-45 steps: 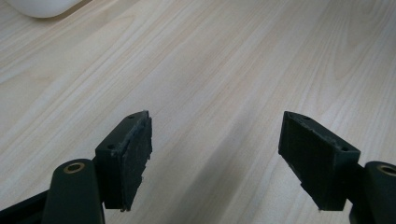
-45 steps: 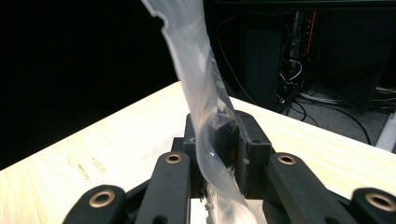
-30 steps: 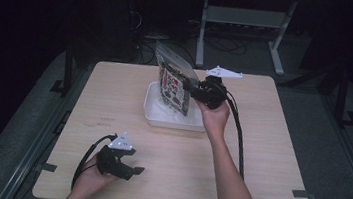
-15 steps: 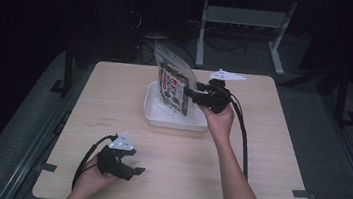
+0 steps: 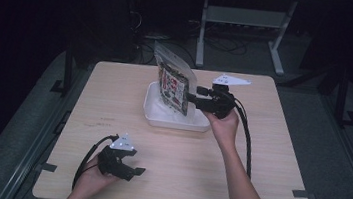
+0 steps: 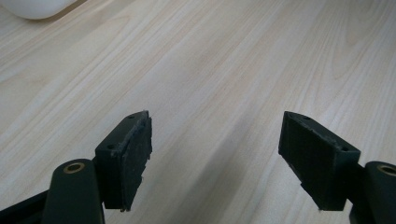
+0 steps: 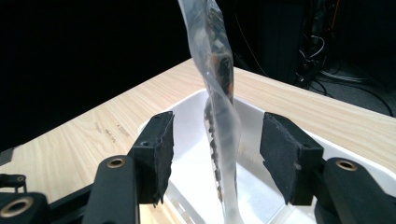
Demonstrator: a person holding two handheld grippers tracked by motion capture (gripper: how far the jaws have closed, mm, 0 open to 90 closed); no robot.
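Two grippers on wooden table point(image 5: 257, 169). Left gripper point(image 5: 137, 171) low at near-left corner area, jaws spread wide, nothing between pads, bare tabletop beneath. Centre: white tray point(image 5: 155, 117) holding clear printed pouch point(image 5: 172, 81), pouch standing upright on edge inside tray. Right gripper point(image 5: 192, 97) level beside tray, jaws just been opening, pouch between pads point(image 7: 161, 149) but untouched, gaps both sides.

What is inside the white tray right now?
A clear printed pouch stands upright in the white tray, between the open right gripper pads, which have just been opening. Its bottom edge and the tray floor behind it are hidden.
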